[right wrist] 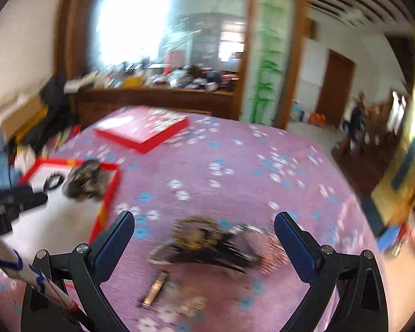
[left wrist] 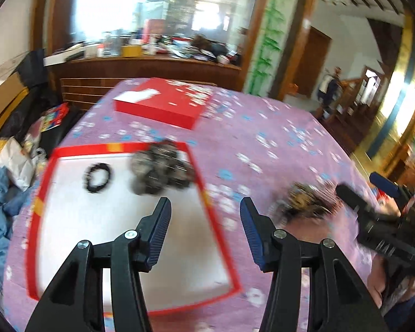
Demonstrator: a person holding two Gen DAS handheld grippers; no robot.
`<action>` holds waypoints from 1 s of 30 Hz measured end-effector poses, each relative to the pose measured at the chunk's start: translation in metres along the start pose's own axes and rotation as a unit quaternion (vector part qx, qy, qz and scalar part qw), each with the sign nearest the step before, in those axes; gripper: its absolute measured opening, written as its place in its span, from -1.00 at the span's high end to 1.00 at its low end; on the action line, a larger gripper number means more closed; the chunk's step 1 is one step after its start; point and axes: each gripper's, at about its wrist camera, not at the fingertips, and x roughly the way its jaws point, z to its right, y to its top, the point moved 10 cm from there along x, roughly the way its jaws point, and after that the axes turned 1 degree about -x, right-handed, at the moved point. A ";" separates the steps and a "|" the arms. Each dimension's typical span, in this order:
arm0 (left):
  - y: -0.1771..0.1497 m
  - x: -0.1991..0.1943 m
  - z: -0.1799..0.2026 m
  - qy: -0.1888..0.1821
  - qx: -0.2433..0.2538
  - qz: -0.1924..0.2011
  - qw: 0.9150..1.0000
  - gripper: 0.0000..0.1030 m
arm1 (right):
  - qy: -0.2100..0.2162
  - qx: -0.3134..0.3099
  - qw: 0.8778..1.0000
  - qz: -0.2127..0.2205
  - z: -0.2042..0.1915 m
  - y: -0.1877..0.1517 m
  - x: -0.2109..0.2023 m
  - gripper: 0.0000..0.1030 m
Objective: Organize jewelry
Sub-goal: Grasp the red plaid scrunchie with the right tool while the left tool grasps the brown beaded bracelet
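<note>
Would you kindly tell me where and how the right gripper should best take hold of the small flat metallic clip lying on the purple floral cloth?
Grip the small flat metallic clip across its narrow width, near mid-length, coming from above. It looks like a thin bar lying flat on the purple floral cloth, apart from the tangled jewelry pile, so only its long edges seem graspable. The right gripper is open; blur hides finer detail.
</note>
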 end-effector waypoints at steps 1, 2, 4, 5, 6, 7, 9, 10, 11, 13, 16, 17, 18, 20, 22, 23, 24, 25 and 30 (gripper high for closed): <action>-0.003 0.002 0.010 -0.003 0.007 -0.004 1.000 0.02 | 0.019 0.027 0.999 0.003 0.016 -0.003 -0.003 -0.99; -0.006 0.005 0.018 -0.006 0.013 -0.009 1.000 0.02 | 0.042 0.062 0.997 0.015 0.033 -0.005 -0.008 -0.99; -0.013 0.013 0.037 -0.008 0.029 -0.020 0.999 0.02 | 0.009 0.120 0.993 0.019 0.075 -0.010 -0.011 -0.94; -0.016 0.017 0.044 -0.010 0.034 -0.026 0.999 0.02 | -0.018 0.125 0.992 0.003 0.093 -0.013 -0.006 -0.67; -0.018 0.020 0.049 -0.011 0.037 -0.031 0.999 0.02 | -0.023 0.119 0.992 -0.016 0.103 -0.016 0.000 -0.38; -0.021 0.024 0.053 -0.012 0.039 -0.039 0.998 0.02 | -0.026 0.117 0.992 -0.035 0.112 -0.020 0.006 -0.37; -0.025 0.034 0.064 -0.017 0.042 -0.055 0.997 0.02 | -0.025 0.133 0.989 -0.066 0.128 -0.027 0.017 -0.37; -0.027 0.037 0.067 -0.017 0.042 -0.059 0.997 0.02 | -0.016 0.138 0.987 -0.076 0.133 -0.029 0.023 -0.37; -0.027 0.043 0.072 -0.018 0.041 -0.068 0.997 0.02 | -0.010 0.141 0.986 -0.087 0.138 -0.032 0.028 -0.37; -0.026 0.053 0.079 -0.025 0.032 -0.084 0.996 0.02 | -0.001 0.153 0.981 -0.116 0.142 -0.038 0.044 -0.37; -0.022 0.072 0.085 -0.037 0.006 -0.111 0.993 0.02 | 0.015 0.168 0.976 -0.137 0.142 -0.041 0.068 -0.37; -0.020 0.079 0.088 -0.045 -0.004 -0.121 0.992 0.02 | 0.016 0.169 0.975 -0.142 0.141 -0.044 0.075 -0.37; -0.017 0.085 0.089 -0.045 -0.012 -0.127 0.991 0.02 | 0.022 0.172 0.974 -0.149 0.140 -0.050 0.083 -0.37; -0.014 0.096 0.093 -0.045 -0.020 -0.132 0.990 0.02 | 0.037 0.173 0.971 -0.161 0.138 -0.059 0.093 -0.37; -0.010 0.107 0.099 -0.052 -0.026 -0.136 0.989 0.02 | 0.042 0.179 0.969 -0.167 0.138 -0.066 0.098 -0.36; -0.008 0.112 0.102 -0.056 -0.029 -0.137 0.989 0.02 | 0.051 0.180 0.968 -0.169 0.138 -0.068 0.100 -0.36; -0.006 0.118 0.107 -0.062 -0.032 -0.137 0.988 0.02 | 0.059 0.180 0.967 -0.170 0.137 -0.068 0.102 -0.36; -0.005 0.124 0.112 -0.068 -0.033 -0.140 0.987 0.02 | 0.063 0.183 0.966 -0.170 0.138 -0.069 0.102 -0.36; -0.008 0.149 0.124 -0.087 -0.037 -0.148 0.985 0.18 | 0.080 0.187 0.961 -0.185 0.130 -0.075 0.109 -0.51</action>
